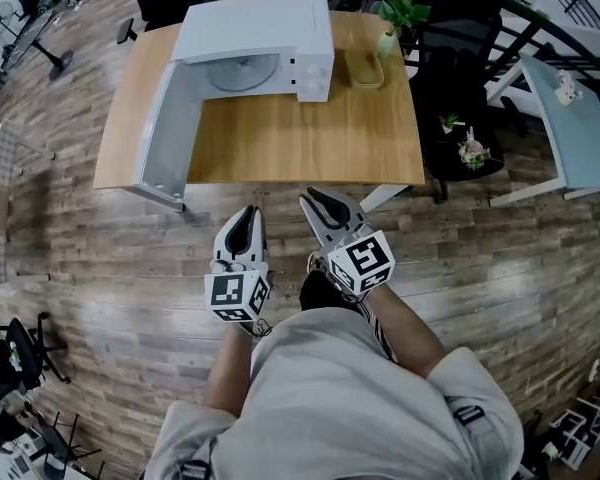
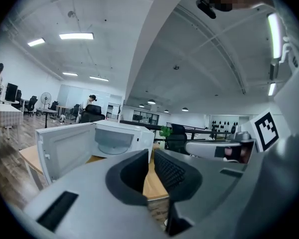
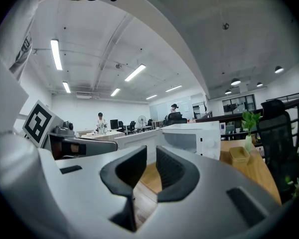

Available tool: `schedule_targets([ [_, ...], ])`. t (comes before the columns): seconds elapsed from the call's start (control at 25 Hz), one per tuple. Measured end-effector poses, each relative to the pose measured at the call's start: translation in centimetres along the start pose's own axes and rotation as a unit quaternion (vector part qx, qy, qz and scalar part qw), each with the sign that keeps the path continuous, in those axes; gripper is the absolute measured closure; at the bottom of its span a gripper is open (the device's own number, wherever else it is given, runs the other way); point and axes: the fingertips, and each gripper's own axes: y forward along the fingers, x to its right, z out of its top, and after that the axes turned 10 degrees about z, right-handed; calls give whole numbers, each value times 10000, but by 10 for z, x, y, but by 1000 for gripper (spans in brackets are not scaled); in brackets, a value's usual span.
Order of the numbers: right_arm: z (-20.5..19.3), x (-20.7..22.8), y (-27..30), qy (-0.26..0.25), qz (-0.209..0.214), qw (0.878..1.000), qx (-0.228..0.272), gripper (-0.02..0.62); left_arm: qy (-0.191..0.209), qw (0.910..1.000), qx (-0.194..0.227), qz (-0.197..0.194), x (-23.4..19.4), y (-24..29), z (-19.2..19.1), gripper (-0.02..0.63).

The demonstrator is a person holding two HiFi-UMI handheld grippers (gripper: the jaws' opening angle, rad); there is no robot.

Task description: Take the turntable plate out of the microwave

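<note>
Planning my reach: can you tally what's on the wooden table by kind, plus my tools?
Microwave, door open: 1
Glass plate inside it: 1
Beige tray: 1
Plant in a vase: 1
Tools: 2, the left tool and right tool, both open and empty
Total: 6

Rear of turntable plate (image 1: 242,74) under microwave (image 1: 255,23)

The left tool (image 1: 245,213) and the right tool (image 1: 314,200) are held out side by side in front of the body, the left at nine o'clock of the right. The left points to twelve o'clock and the right leans toward eleven. Each tool's jaws stand a narrow gap apart with nothing between them. The left forearm (image 1: 230,368) and the right forearm (image 1: 410,336) reach forward behind them.
</note>
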Motion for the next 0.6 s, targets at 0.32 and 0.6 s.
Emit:
schedule_targets([
  [0.32,5,68,30,121,91,9999,10,531,75,9999,-97,98,9,73,9,560],
  [0.6,7,96,59,238,201,9995,-14,531,6,9993,-199,305,-9,105,13,560],
])
